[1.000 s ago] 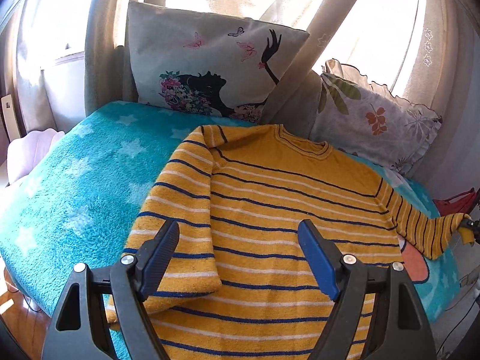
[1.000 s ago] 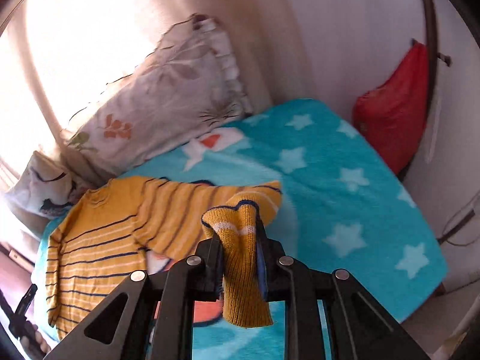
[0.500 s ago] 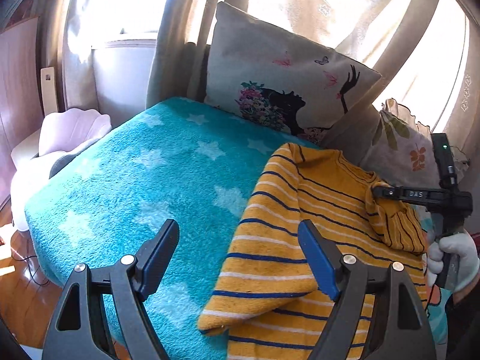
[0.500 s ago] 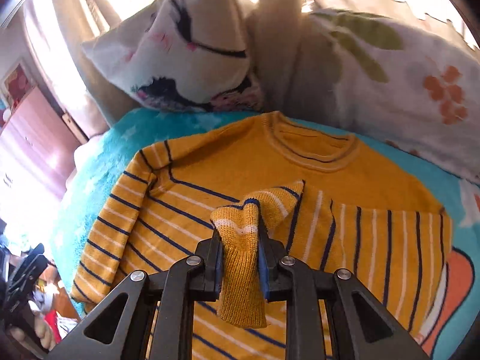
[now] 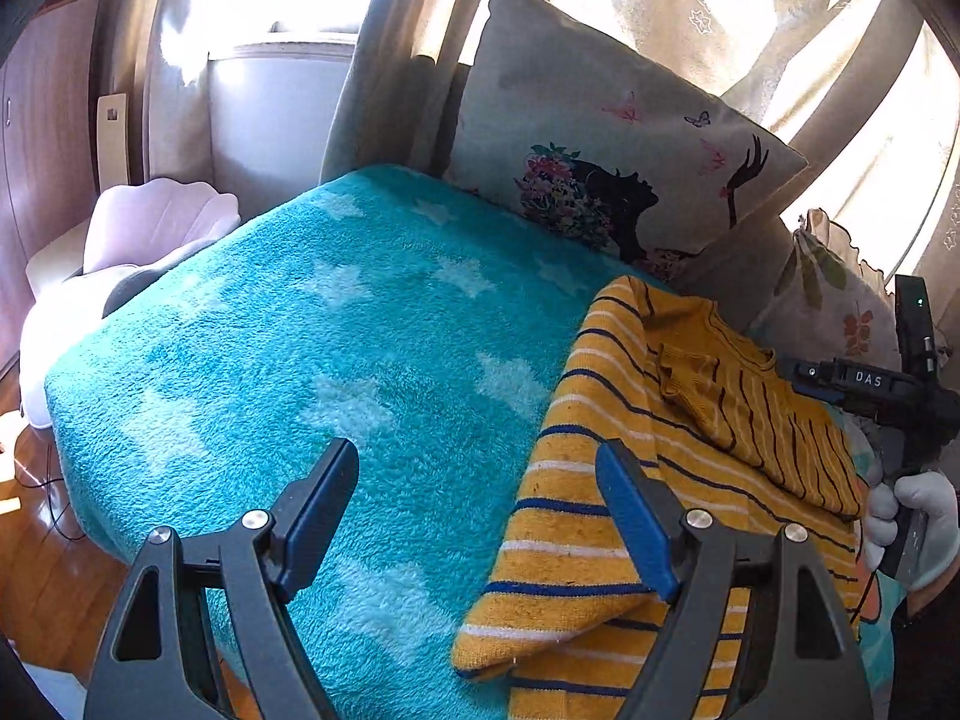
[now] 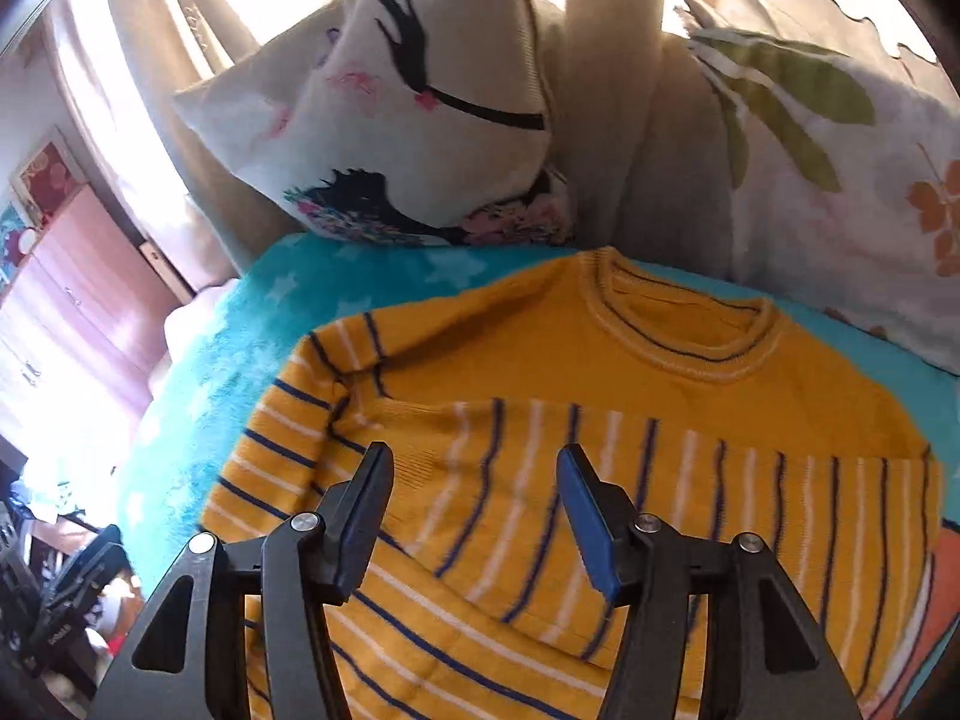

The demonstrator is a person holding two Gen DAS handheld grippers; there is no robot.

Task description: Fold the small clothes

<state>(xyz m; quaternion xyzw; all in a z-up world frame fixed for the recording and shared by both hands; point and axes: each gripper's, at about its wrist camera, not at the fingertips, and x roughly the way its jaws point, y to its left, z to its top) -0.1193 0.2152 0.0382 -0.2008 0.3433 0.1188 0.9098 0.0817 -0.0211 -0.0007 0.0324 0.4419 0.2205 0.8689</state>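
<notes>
Sweater (image 6: 600, 372) knitted in mustard yellow with thin navy and white stripes lies flat on a fluffy turquoise blanket (image 5: 360, 330) printed with pale stars, neck toward the pillows. The right wrist view looks straight down onto it and shows what the other view cannot: the ribbed round collar and one striped sleeve (image 6: 630, 480) folded across the chest, its stripes running crosswise to those of the body. The right gripper (image 6: 474, 510) hangs just above that sleeve, its blue-padded jaws opening, and the sleeve lies loose below them with no pad pressing on it. The left wrist view takes in far more bare blanket, a pale pink shell-shaped chair (image 5: 156, 228) beside the bed and a strip of glossy wooden floor (image 5: 36, 570). It also shows the right gripper from the side, black and angular, held by a hand in a light glove (image 5: 912, 522) at the sweater's far edge. The left gripper (image 5: 480, 510) stands wide apart with nothing between its pads, over the blanket and the sweater's near folded edge. Both views share a cream pillow with a black silhouette print (image 5: 612, 168) and a frilled leaf-print pillow (image 6: 840, 138), leaning against sunlit curtains
</notes>
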